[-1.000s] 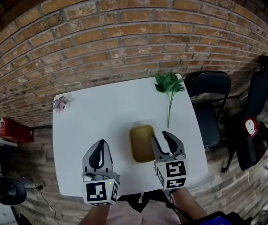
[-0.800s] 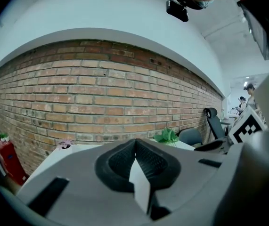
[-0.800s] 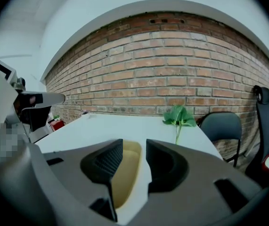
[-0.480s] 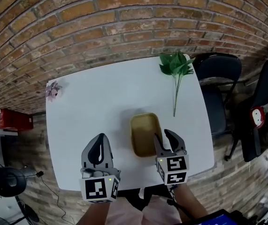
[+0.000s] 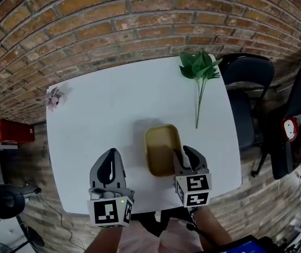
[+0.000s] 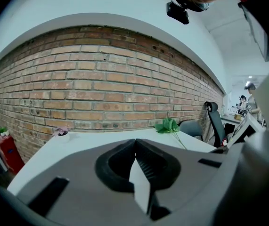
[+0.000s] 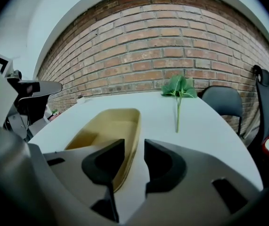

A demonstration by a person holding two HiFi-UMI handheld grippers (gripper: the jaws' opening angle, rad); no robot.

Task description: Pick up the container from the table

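A shallow tan oblong container (image 5: 162, 149) lies on the white table (image 5: 103, 115), near its front edge. My right gripper (image 5: 182, 153) is down at the container's near right corner. In the right gripper view the container's (image 7: 108, 135) right rim runs into the gap of this gripper (image 7: 134, 147). Its jaws are closing, one inside the rim and one outside, and a gap still shows on both sides of the rim. My left gripper (image 5: 109, 165) hovers over bare table to the left of the container. In its own view the left gripper (image 6: 135, 142) is shut and empty.
A green leafy sprig (image 5: 198, 70) lies at the table's far right corner. A small pink flower (image 5: 52, 95) sits at the far left corner. Black chairs (image 5: 248, 88) stand to the right, a red box (image 5: 13, 132) to the left, and a brick wall behind.
Both grippers have come down toward the table. The right one has dropped to the container's right rim and its jaws have narrowed. The container has not moved.
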